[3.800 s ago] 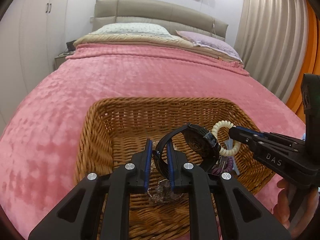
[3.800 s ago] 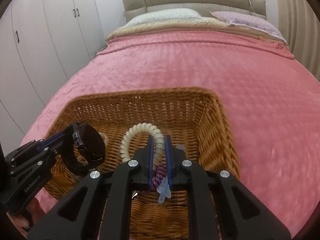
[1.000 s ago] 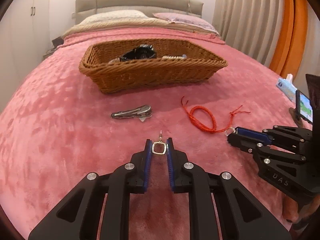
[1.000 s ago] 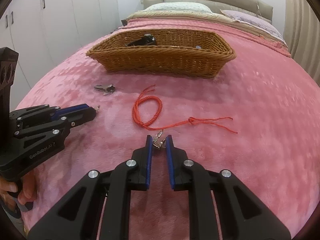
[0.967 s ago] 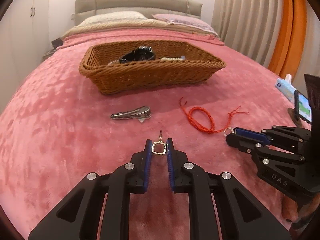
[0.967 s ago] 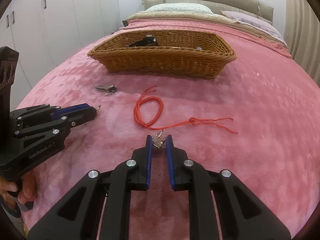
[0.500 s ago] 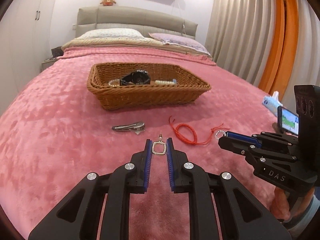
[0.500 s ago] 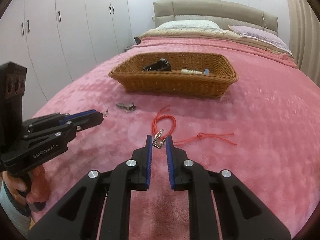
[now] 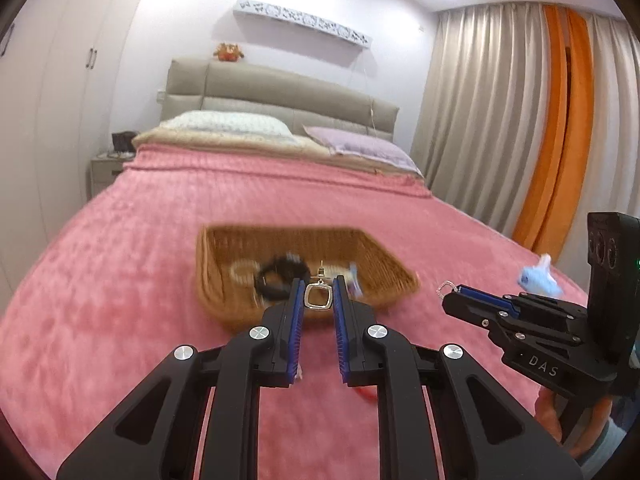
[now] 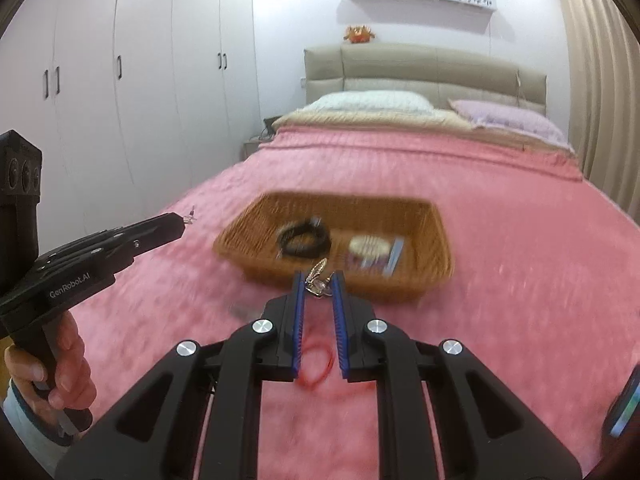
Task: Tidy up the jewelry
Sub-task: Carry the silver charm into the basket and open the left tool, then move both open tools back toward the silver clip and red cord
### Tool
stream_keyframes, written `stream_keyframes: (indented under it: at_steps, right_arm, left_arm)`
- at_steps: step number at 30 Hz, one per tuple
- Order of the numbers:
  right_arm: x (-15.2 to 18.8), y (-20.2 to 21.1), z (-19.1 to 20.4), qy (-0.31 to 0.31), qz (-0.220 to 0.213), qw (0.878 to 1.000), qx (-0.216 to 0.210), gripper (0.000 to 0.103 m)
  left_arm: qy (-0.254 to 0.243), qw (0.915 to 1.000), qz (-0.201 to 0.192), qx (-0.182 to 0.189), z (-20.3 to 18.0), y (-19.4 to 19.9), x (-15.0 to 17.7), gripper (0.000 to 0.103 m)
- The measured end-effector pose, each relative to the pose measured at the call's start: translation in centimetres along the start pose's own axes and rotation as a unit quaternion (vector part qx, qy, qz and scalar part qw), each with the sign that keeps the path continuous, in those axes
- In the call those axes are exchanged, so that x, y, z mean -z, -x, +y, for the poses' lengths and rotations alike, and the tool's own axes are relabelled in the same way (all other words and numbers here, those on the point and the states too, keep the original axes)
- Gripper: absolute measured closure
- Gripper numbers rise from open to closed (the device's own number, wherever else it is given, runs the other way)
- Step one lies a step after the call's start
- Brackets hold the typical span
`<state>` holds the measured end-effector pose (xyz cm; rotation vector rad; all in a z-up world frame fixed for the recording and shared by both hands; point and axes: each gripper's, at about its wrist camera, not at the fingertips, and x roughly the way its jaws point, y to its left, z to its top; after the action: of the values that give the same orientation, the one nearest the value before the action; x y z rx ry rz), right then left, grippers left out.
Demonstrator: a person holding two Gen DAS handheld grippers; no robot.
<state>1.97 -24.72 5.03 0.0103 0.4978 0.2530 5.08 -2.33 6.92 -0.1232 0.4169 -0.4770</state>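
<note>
My left gripper (image 9: 318, 294) is shut on a square silver earring (image 9: 318, 296) and holds it above the bed, short of the wicker basket (image 9: 224, 248). My right gripper (image 10: 318, 284) is shut on a second silver earring (image 10: 316, 280), also raised near the basket (image 10: 436, 232). The basket holds a black watch (image 10: 304, 238), a cream coil hair tie (image 10: 370, 246) and other small items. The right gripper shows in the left wrist view (image 9: 456, 292), the left gripper in the right wrist view (image 10: 182, 220).
A red string bracelet (image 10: 316, 364) lies on the pink blanket (image 10: 520, 280) under my right gripper. A silver clip (image 10: 244, 312) lies blurred left of it. A phone (image 10: 624, 412) is at the right edge. Pillows and headboard are at the far end.
Both grippers have lifted off the blanket with their earrings and moved forward toward the basket, which now looks closer. The bracelet and clip stay on the blanket.
</note>
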Motion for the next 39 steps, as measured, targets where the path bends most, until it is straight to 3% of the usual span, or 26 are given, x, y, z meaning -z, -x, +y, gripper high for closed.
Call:
stream_keyframes:
  at_steps: [6,11,18,29,31,33,34,35,37,39]
  right_arm:
    - [-4.0,-4.5,-1.6,-0.004,-0.003,1.0,0.007,0.091]
    - [-5.5,-9.4,-3.6,-0.027,0.023,0.999,0.008,0.091]
    - [-4.1,-16.8,-7.3,-0.087,0.086,0.992,-0.014,0.091]
    - [-2.6,-18.5,-7.7,-0.096,0.11,0.989,-0.015,0.09]
    - [-2.7,-18.4,-7.7,-0.098,0.114,0.988,-0.023,0.089]
    - [-2.8,-18.2,-7.7,-0.099,0.109,0.989,-0.023,0.088]
    - [-2.8,-18.0,-7.8,-0.1,0.105,0.989,-0.022,0.082]
    - [-2.9,-17.6,-7.9,-0.103,0.102,0.989,-0.024,0.074]
    - [-3.0,-16.7,-7.9,-0.106,0.095,0.99,-0.027,0.071]
    - [-3.2,-15.5,-7.6,-0.104,0.09,0.99,-0.032,0.071]
  left_arm:
    - [0.022,0.9997,0.0,-0.013,1.6,-4.9,-3.2,0.09]
    - [0.024,0.9988,0.041,-0.013,2.8,-9.9,-3.4,0.09]
    - [0.023,0.9961,0.082,-0.022,4.0,-13.6,-1.5,0.09]
    - [0.017,0.9942,0.102,-0.03,4.2,-14.8,-0.5,0.089]
    - [0.025,0.9941,0.102,-0.026,4.3,-14.6,-0.5,0.076]
    - [0.033,0.9948,0.093,-0.025,4.6,-14.1,-0.6,0.073]
    - [0.034,0.9948,0.092,-0.025,4.7,-13.9,-0.7,0.071]
    - [0.041,0.995,0.089,-0.022,4.9,-13.4,-0.8,0.061]
    - [0.052,0.9956,0.075,-0.023,5.2,-12.3,-0.9,0.05]
    - [0.057,0.996,0.066,-0.021,5.3,-11.1,-1.2,0.05]
